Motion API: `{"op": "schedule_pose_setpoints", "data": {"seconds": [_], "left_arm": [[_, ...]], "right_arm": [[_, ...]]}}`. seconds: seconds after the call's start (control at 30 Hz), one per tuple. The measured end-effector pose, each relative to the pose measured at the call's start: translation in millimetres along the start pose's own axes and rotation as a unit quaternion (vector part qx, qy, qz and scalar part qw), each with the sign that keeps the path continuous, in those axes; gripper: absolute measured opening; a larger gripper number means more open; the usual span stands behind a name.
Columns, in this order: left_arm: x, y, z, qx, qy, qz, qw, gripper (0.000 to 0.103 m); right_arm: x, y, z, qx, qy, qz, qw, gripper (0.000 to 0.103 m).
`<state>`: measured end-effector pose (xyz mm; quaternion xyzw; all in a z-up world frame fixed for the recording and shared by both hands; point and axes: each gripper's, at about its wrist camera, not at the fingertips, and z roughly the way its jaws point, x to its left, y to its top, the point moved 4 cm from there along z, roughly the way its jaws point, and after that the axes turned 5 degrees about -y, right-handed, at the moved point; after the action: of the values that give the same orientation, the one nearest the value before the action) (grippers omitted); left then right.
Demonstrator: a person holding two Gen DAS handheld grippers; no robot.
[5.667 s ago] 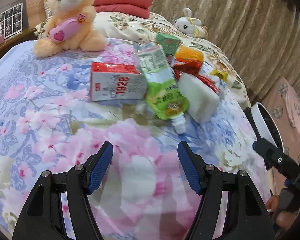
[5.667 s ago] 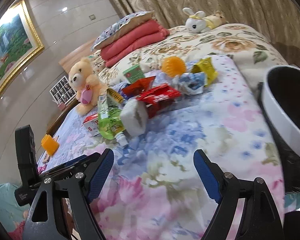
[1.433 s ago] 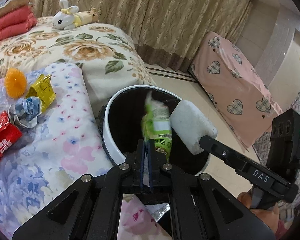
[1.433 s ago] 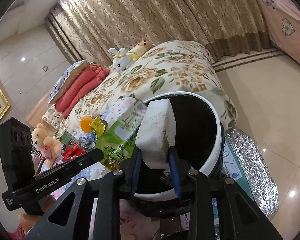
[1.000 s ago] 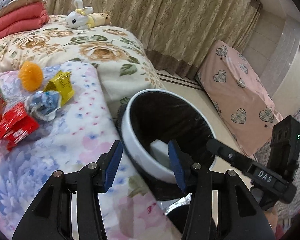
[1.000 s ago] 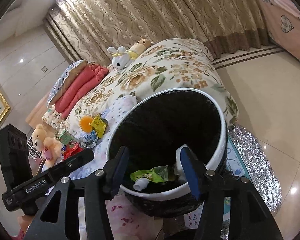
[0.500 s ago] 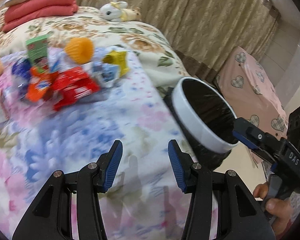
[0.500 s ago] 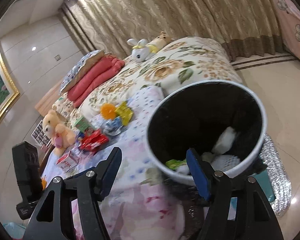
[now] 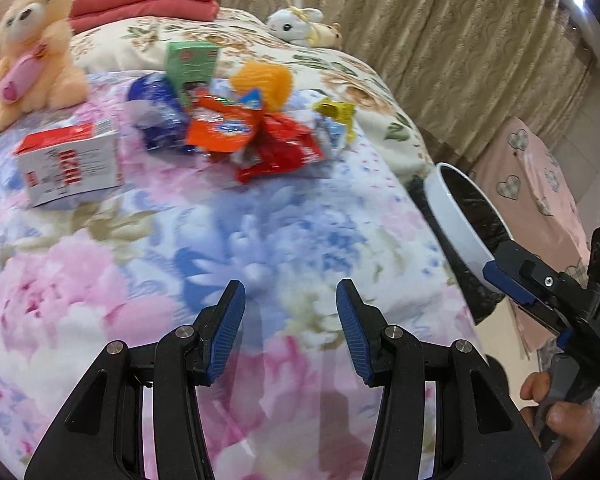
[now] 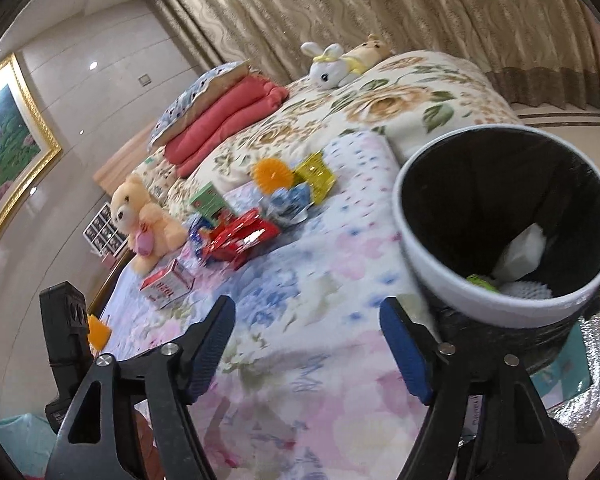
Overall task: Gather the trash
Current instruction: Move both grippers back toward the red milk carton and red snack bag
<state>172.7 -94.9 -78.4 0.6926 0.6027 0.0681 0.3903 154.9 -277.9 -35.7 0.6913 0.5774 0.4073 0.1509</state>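
Left wrist: both hand-held grippers, left [image 9: 290,328] and right [image 10: 306,346], hover agape, seemingly over the bedspread [image 9: 260,216].

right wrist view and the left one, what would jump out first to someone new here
A bright heap of trash on the floral bedspread draws the eye first: red wrappers, an orange packet and a green carton, with a red and white box lying apart to the left. Beside the bed stands a white-rimmed bin, a white block already inside. Both sets of jaws are open and empty.
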Motion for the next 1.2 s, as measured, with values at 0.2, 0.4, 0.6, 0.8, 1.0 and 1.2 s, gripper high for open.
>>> {"op": "schedule_pose_setpoints", "data": {"seconds": [0.2,0.4,0.6,0.8,1.0,1.2], "left_arm": [[23.9,-4.3,-10.9,-0.01,0.021,-0.018,0.9996,0.051],[48.3,-4.5,-25.2,-0.024,0.049,-0.022,0.9982,0.057],[79.8,-2.9,-33.3,-0.027,0.066,-0.041,0.9966,0.061],[107.3,7.5,-40.6,-0.028,0.081,-0.039,0.9956,0.064],[133.4,27.6,-39.7,-0.014,0.084,-0.011,0.9963,0.069],[151.4,44.5,-31.3,0.006,0.083,0.018,0.9963,0.077]], "right_arm": [[18.0,-9.5,16.8,0.018,0.009,-0.006,1.0,0.084],[36.4,-15.6,35.9,0.034,0.017,-0.013,0.999,0.085],[54.7,-17.0,54.4,0.045,0.022,-0.028,0.998,0.085],[63.7,-9.5,69.4,0.042,0.016,-0.032,0.998,0.085],[72.8,0.2,84.3,0.04,0.01,-0.042,0.998,0.085],[78.4,9.0,103.2,0.039,0.003,-0.046,0.998,0.085]]}}
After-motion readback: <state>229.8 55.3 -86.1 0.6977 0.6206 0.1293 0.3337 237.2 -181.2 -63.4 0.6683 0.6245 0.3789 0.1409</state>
